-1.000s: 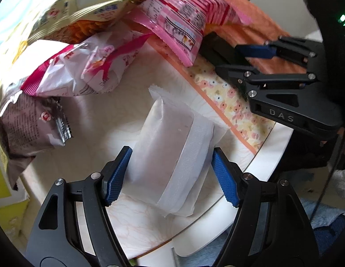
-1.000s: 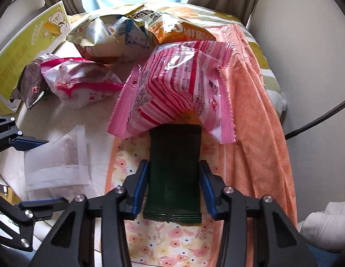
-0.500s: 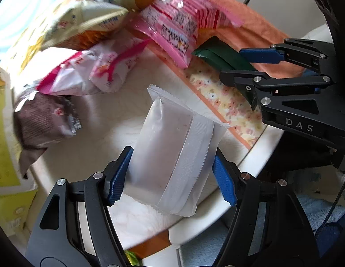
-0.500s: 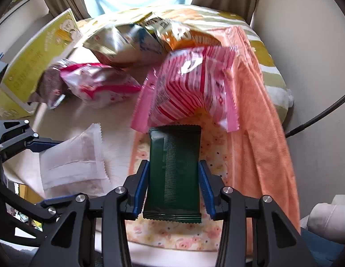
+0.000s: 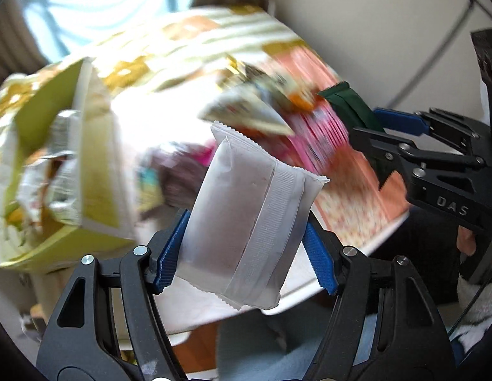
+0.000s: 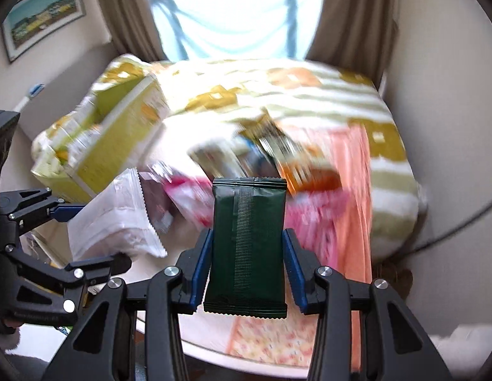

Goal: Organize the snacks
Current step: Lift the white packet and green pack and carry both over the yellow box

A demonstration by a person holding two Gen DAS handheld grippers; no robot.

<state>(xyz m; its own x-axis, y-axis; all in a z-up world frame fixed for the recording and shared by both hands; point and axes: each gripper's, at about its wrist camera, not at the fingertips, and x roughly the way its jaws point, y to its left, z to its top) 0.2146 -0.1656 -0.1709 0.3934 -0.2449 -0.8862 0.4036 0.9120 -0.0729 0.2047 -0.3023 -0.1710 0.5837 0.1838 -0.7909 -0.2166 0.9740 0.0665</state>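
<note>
The left hand-held gripper (image 5: pixel 246 247) is closed on a white translucent snack packet (image 5: pixel 249 222), its blue pads pressing both long edges. The packet has a ribbed seam strip down its back, serrated ends and a dark filling showing faintly through; it is held tilted, lifted above the counter's (image 5: pixel 357 241) rim. The right hand-held gripper (image 6: pixel 249 270) is clamped on a dark green snack packet (image 6: pixel 249 247), held upright, with a ribbed centre seam and zigzag-cut ends, likewise raised over the counter. Beyond both, blurred, lie a pink striped bag (image 6: pixel 312 219), a maroon bag (image 5: pixel 179 177) and pale and orange bags (image 6: pixel 271 155). To the left stands an open yellow-green box (image 6: pixel 118 146) with wrappers inside.
</note>
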